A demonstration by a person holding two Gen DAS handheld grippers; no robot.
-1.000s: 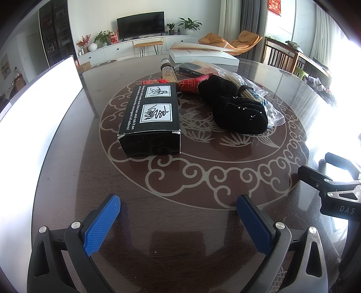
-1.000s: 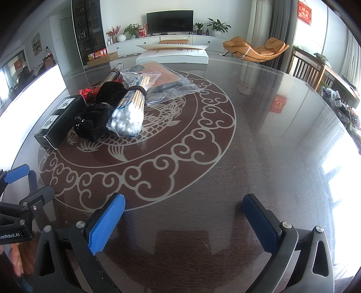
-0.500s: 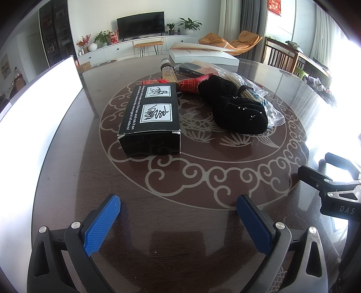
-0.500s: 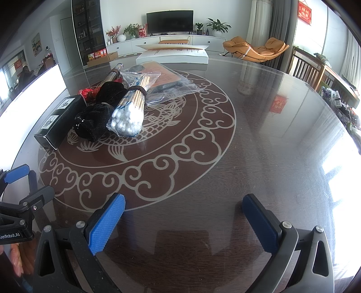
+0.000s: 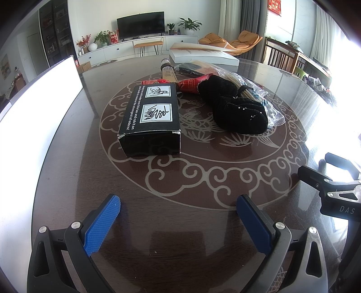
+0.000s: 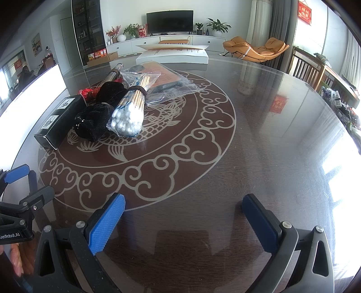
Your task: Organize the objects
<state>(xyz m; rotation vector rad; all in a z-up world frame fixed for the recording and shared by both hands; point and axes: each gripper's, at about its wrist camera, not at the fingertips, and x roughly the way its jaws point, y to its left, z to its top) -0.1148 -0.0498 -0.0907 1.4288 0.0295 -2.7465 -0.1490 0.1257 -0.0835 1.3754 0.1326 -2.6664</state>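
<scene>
My left camera low over the table (image 5: 180,236), close behind the box (image 5: 150,117), my right camera further right, facing the same pile, both sharing box (image 6: 57,120) and swabs (image 6: 129,115).

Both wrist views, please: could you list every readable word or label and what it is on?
"DAS": right gripper's body.
"GenRobot.AI": left gripper's body.
"...rub it on ... strongest of odors!": black box; the rest is unclear.
Tube label and red wall hanging: too small.
</scene>
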